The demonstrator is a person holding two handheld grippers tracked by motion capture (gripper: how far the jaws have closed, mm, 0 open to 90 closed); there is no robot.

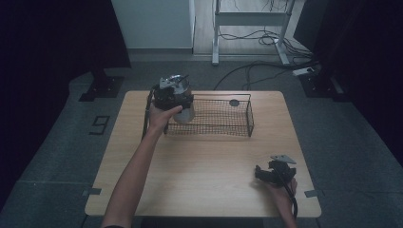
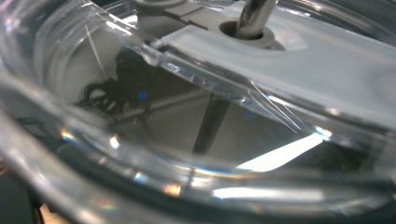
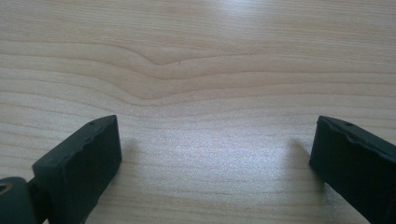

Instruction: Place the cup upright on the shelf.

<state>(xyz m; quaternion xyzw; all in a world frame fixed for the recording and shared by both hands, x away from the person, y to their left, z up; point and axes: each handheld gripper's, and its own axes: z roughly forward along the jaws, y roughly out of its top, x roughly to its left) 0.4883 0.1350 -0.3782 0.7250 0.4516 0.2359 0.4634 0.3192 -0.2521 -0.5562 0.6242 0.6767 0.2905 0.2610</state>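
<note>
Glass jar [image 1: 183,111], steel-lidded, over black mesh basket [image 1: 223,130]

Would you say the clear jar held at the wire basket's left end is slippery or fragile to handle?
Probably both. The clear jar looks glossy, with bright glints on its wall, so it may slip. It seems rigid, so a knock against the wire basket might crack it.

A clear jar [image 1: 183,107] sits in the left end of the wire basket [image 1: 223,124], on the table's [image 1: 204,166] far half.
</note>
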